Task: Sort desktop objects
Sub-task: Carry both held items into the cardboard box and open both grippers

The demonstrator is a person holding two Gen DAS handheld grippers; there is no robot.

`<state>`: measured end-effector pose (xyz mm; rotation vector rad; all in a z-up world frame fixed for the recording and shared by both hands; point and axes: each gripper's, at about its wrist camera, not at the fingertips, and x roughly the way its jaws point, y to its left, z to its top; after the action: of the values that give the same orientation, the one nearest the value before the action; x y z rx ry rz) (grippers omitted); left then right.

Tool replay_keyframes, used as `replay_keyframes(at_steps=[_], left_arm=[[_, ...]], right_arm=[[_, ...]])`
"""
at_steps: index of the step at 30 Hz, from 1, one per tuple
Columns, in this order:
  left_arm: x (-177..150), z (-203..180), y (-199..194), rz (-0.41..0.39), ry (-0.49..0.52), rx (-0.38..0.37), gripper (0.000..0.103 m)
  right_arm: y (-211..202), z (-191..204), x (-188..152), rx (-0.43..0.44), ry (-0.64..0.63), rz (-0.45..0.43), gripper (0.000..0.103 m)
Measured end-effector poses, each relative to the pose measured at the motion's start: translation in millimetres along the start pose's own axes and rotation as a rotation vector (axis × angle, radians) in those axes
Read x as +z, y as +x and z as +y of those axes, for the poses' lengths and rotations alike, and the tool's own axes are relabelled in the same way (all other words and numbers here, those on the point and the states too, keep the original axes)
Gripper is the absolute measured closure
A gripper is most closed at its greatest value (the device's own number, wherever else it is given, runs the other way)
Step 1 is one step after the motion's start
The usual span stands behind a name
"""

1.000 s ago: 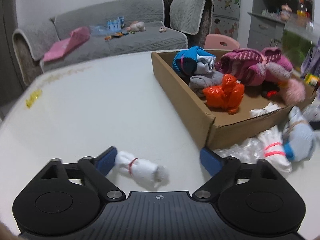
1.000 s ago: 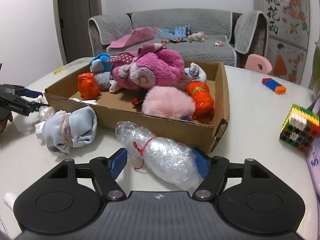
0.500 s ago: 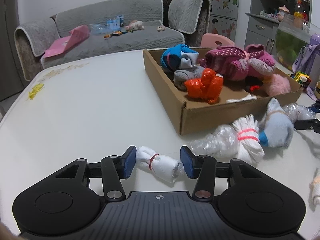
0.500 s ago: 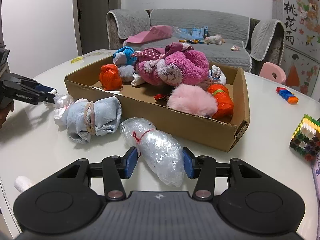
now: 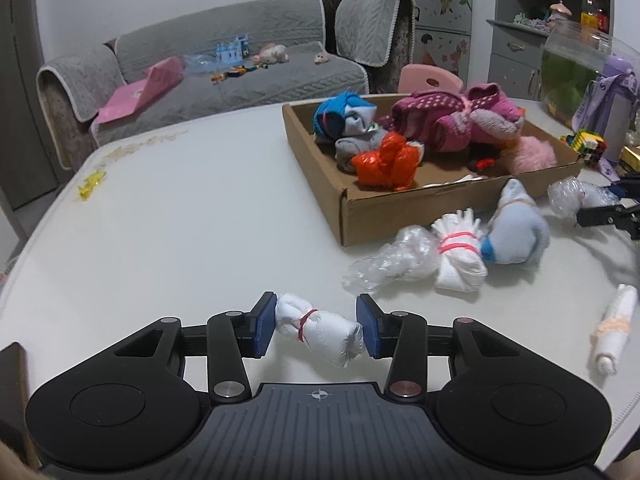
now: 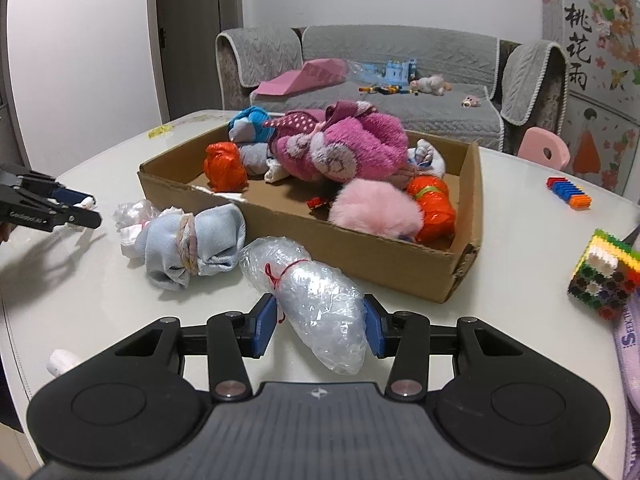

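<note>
A small white cloth roll (image 5: pixel 320 330) tied with a red band lies crosswise between the blue pads of my left gripper (image 5: pixel 316 330). The jaws are closing and both pads touch its ends. In the right wrist view a clear bubble-wrap bundle (image 6: pixel 320 304) tied with red string sits between the pads of my right gripper (image 6: pixel 320 326). Those jaws are closing too and press its sides. The cardboard box (image 6: pixel 360 248) just beyond holds several soft bundles. The left gripper (image 6: pixel 60 212) shows at that view's left edge.
In front of the box (image 5: pixel 312 168) lie a light blue sock bundle (image 5: pixel 516 232), a white fringed roll (image 5: pixel 460 256) and a clear plastic wad (image 5: pixel 384 260). A small white roll (image 5: pixel 616 328) lies at the right. A block cube (image 6: pixel 604 276) and toy bricks (image 6: pixel 568 194) stand right of the box.
Both pairs of jaws have narrowed from wide apart onto their bundles. The left gripper has drawn back from the box with the white roll between its pads.
</note>
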<state>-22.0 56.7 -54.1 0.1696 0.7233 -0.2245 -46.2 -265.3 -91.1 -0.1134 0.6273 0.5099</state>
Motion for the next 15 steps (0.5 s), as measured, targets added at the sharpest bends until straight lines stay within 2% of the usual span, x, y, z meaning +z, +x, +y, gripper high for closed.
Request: replay_keyframes(at_steps=[9,15], left_arm=[[8,-16,-47,-0.046,0.049,-0.009,0.053],[37,-28,-64,-0.097,0.063,-0.020,0.053]], right_arm=[[-37,-17,13,0.011,0.056,-0.120,0.061],[-64,-31,34,0.014,0.115,-0.248,0.061]])
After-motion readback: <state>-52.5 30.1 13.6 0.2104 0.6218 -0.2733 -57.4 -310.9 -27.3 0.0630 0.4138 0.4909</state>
